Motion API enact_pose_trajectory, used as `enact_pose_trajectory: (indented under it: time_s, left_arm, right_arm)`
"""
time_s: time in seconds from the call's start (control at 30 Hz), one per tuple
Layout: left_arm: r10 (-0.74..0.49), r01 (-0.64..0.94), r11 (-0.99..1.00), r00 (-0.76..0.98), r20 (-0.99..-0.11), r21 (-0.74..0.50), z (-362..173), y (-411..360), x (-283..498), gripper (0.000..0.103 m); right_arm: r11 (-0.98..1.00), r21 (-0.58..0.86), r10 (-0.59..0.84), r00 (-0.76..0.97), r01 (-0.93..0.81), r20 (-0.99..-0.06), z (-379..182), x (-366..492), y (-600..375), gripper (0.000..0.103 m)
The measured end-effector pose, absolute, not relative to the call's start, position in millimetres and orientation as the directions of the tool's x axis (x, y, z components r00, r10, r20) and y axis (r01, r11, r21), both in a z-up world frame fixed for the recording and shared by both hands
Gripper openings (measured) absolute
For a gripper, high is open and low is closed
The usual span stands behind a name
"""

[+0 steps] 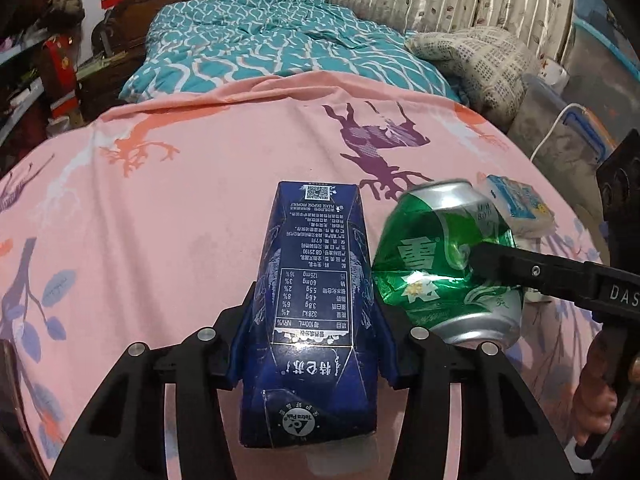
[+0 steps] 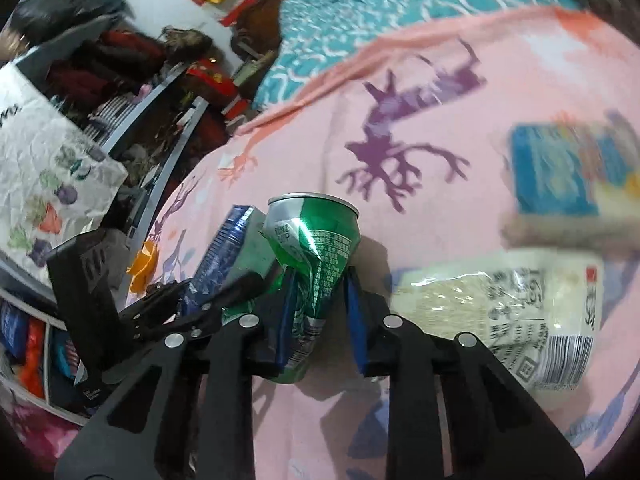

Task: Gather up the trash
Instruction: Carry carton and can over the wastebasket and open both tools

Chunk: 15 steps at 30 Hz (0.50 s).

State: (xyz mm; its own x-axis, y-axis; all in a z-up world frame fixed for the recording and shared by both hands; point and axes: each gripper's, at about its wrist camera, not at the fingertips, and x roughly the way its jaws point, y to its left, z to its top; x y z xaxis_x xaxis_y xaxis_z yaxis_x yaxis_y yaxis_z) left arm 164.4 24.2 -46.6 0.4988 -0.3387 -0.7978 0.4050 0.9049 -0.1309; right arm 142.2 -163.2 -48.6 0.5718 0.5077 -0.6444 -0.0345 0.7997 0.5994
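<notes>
Black tongs (image 1: 312,344) with blue pads (image 2: 356,320), silver rivets (image 1: 136,349), white "DAS" lettering (image 1: 623,294).

Between the left fingers (image 1: 379,344), which are black with blue pads, sits a navy milk carton (image 1: 316,320) printed in white text, and just right of them a crumpled Sprite can (image 1: 444,264) shows green with silver ends and white lettering. Under both fingers spreads a pink bedsheet (image 1: 160,216) patterned with purple and orange deer and lilac leaves. Beyond the fingertips lies a teal quilt (image 1: 280,44) with white wavy lines; right of the right fingers (image 2: 354,300), a clear noodle packet (image 2: 500,312) carries black print.
</notes>
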Motion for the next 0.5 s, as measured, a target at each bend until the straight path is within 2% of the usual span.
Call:
enact_pose_trajectory:
  time_s: [0.07, 0.3, 0.5]
  left_arm:
    - [-0.354, 0.394, 0.905, 0.49, -0.796, -0.159, -43.9, 28.4, 164.4, 0.047]
    - [-0.406, 0.401, 0.894, 0.544, -0.734, -0.198, 3.2, 31.0, 160.1, 0.047]
    - [-0.486, 0.544, 0.818, 0.477, -0.732, -0.188, 33.6, -52.7, 154.9, 0.047]
  right_arm:
    - [0.786, 0.615, 0.527, 0.577, -0.053, -0.624, -44.2, 138.9, -164.4, 0.021]
    - [0.683, 0.728, 0.553, 0.692, -0.057, -0.465, -15.7, 108.3, -216.5, 0.02]
    - [0.638, 0.77, 0.429, 0.815, 0.032, -0.39, -14.5, 64.2, -303.6, 0.02]
